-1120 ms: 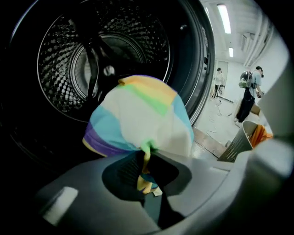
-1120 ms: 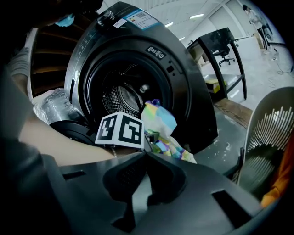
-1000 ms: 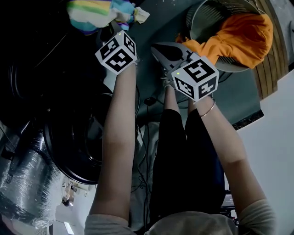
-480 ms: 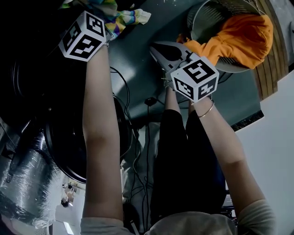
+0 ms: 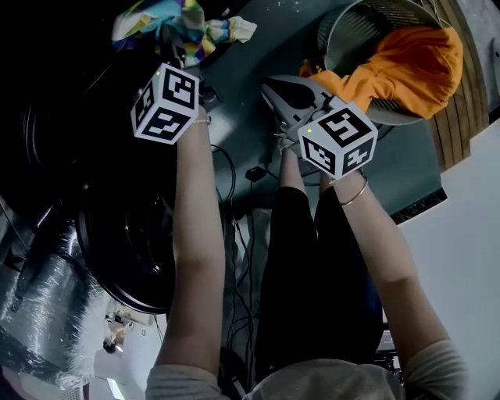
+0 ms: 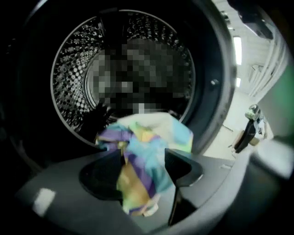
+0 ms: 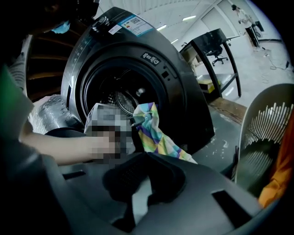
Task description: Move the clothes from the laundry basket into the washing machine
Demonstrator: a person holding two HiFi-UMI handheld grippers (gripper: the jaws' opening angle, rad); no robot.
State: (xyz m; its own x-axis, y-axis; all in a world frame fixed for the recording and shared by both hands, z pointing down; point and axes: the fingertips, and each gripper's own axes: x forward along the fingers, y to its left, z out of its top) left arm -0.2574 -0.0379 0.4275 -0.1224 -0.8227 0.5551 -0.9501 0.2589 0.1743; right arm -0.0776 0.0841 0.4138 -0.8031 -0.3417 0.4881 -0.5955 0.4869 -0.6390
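Observation:
A multicoloured cloth (image 6: 147, 151) hangs at the mouth of the washing machine drum (image 6: 73, 69). My left gripper (image 6: 144, 160) is opening, and the cloth is still bunched loosely between its spread jaws. In the head view the cloth (image 5: 183, 23) sits just beyond the left gripper (image 5: 181, 51). The right gripper (image 5: 269, 82) is shut and empty, held between the machine and the laundry basket (image 5: 351, 31). An orange garment (image 5: 414, 62) fills the basket. In the right gripper view the right gripper (image 7: 143, 160) faces the washing machine (image 7: 138, 59), where the cloth (image 7: 154, 133) dangles.
The round washer door (image 5: 125, 250) stands open at lower left. A foil duct hose (image 5: 39, 312) lies beside it, and cables (image 5: 242, 234) trail on the floor. The white slatted basket (image 7: 266, 128) stands at the right. A black desk (image 7: 211, 46) is farther back.
The left gripper swung left toward the machine with the cloth, then drew back to the right and lower in the picture. The cloth now sits farther beyond its cube. The right gripper stayed put.

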